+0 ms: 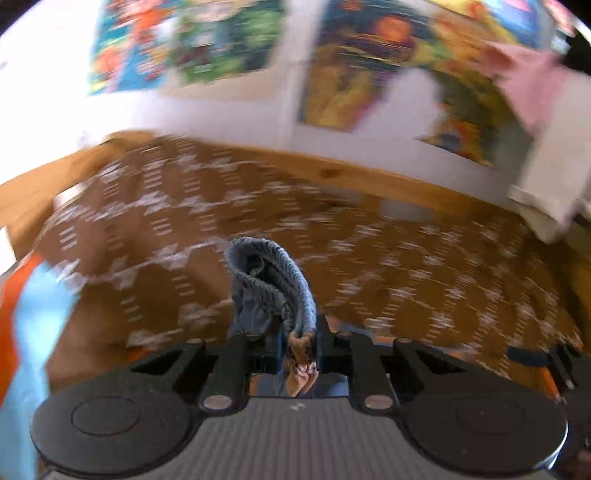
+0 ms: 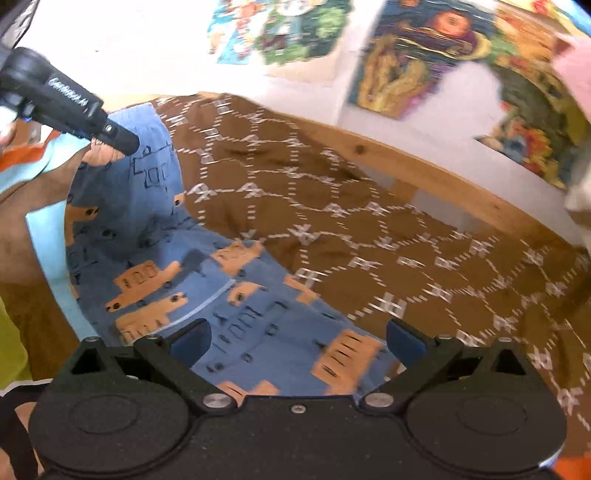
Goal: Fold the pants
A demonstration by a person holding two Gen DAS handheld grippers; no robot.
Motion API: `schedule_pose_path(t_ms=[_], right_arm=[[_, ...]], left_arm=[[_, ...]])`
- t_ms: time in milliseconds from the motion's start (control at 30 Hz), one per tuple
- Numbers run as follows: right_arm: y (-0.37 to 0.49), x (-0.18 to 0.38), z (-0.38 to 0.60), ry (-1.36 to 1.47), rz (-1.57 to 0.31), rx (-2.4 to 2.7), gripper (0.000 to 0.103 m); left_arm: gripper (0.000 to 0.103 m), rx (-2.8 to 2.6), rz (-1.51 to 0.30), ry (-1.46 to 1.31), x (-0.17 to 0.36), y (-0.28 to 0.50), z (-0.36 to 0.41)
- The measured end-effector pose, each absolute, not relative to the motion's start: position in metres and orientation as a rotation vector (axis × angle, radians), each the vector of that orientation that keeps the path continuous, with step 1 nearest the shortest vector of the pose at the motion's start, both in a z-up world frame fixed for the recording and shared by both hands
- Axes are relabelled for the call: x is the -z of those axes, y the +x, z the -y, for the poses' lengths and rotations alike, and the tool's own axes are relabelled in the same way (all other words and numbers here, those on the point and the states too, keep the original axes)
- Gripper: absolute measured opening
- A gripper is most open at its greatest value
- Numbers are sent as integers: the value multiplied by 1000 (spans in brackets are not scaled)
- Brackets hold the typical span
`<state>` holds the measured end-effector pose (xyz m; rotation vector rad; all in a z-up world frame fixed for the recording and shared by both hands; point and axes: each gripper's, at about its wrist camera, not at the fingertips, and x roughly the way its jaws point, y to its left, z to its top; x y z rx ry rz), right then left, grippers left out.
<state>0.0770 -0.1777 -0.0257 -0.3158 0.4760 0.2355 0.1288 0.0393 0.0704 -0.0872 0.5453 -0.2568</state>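
blue pants (image 2: 207,280) under open right gripper (image 2: 295,339)

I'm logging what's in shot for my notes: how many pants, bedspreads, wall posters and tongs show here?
Pants: 1
Brown patterned bedspread: 1
Wall posters, first, second, third: 3
Tongs, left tongs and right tongs: 2
Total: 7

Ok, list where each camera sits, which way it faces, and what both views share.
Left wrist: on the left gripper, facing the brown bedspread and postered wall; its jaws pinch the pants waistband.
Right wrist: on the right gripper, jaws open over the pants; the left gripper shows at upper left.
Shared: pants, bedspread, wooden bed frame, posters.
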Motion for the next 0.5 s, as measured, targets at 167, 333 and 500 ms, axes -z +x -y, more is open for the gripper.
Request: schedule_pose_path(t_ms=[167,333,500], right_arm=[[68,25,228,-214,-460,-146,101],[72,31,274,-122,-480,-52,100],[73,39,312,25,-490,-29,100]], left_arm=[[17,407,-558,24,-72,128,25],[18,517,-601,115,-50,133,87],[40,598,-660,243,-13,131,129]])
